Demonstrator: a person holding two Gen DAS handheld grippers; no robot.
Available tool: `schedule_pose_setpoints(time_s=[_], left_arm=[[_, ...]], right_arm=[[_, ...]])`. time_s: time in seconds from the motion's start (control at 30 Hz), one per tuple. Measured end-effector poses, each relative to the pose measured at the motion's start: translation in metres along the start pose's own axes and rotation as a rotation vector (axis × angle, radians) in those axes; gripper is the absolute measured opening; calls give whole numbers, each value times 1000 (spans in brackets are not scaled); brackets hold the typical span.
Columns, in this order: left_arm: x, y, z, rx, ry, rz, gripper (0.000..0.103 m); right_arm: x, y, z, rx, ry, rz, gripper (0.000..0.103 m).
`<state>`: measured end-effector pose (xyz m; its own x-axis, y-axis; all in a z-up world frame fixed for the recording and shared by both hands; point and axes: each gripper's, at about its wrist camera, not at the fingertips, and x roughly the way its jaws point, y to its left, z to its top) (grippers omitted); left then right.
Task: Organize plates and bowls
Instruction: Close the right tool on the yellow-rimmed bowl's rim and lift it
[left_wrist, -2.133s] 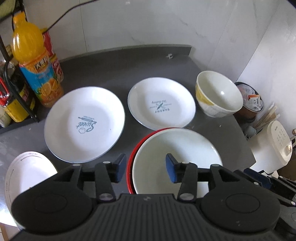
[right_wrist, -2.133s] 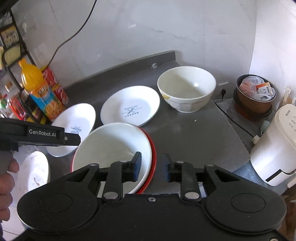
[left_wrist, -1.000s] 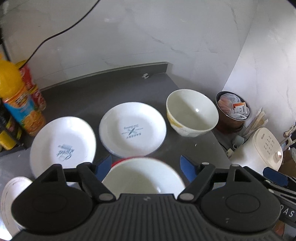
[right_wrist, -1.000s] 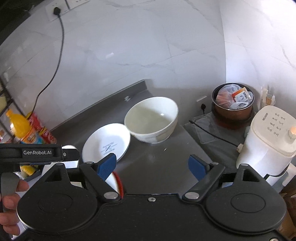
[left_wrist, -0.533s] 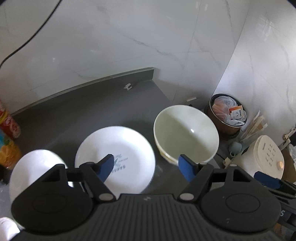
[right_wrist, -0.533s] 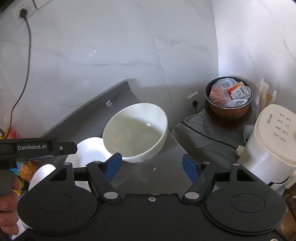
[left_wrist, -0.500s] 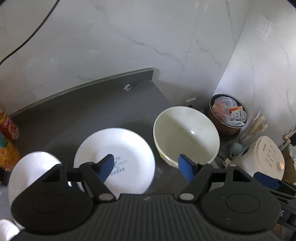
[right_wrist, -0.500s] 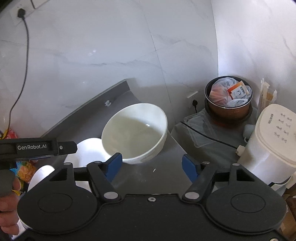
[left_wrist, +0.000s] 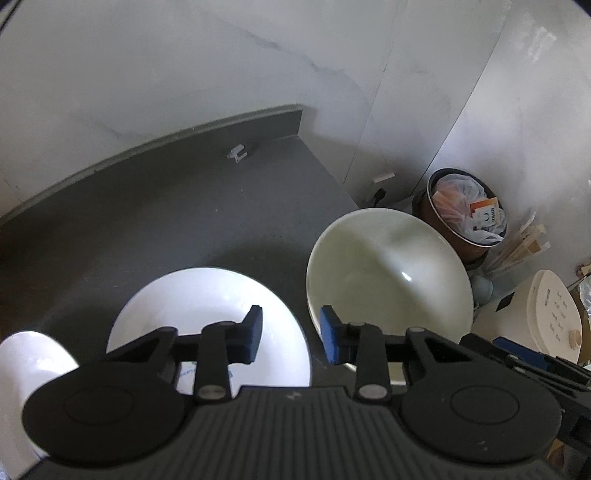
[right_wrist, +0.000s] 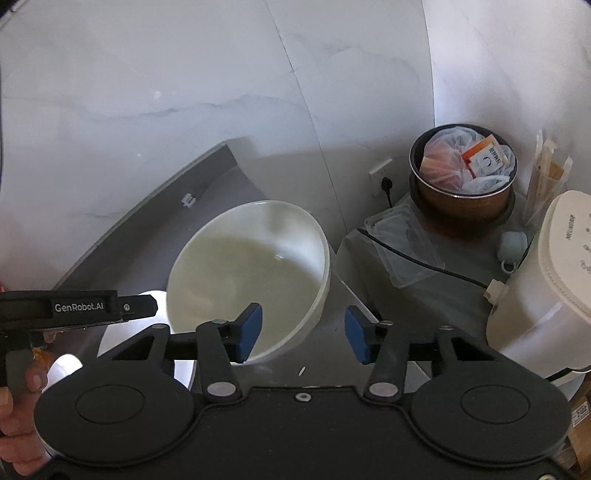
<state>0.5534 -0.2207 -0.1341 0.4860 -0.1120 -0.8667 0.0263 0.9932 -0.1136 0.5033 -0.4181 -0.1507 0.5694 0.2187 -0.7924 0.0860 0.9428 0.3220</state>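
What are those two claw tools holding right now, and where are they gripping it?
Nothing yet. The right gripper is open, straddling the near rim of the big white bowl; the left gripper is open beside that rim.

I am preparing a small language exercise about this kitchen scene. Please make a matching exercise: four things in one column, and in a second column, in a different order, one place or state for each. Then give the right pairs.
Things
1. cream bowl
2. white plate
3. brown pot
4. right gripper

Places or states
A. filled with plastic bags and a small packet
B. lies flat on the grey counter, left of the bowl
C. open, with the bowl's near rim between its two fingers
D. empty, stands at the counter's right edge

Pairs: 1-D, 2-B, 3-A, 4-C
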Motion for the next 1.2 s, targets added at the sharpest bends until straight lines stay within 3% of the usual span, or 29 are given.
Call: schedule_pose_setpoints(time_s=[0.6, 0.67, 1.2], left_arm=[[48, -4, 16, -9, 47, -40, 8], [49, -5, 17, -14, 51, -53, 3], [11, 2, 8, -14, 13, -51, 3]], right_arm=[[32, -9, 10, 45, 35, -24, 13], [32, -6, 11, 21, 33, -29, 12], [0, 11, 7, -50, -15, 3, 12]])
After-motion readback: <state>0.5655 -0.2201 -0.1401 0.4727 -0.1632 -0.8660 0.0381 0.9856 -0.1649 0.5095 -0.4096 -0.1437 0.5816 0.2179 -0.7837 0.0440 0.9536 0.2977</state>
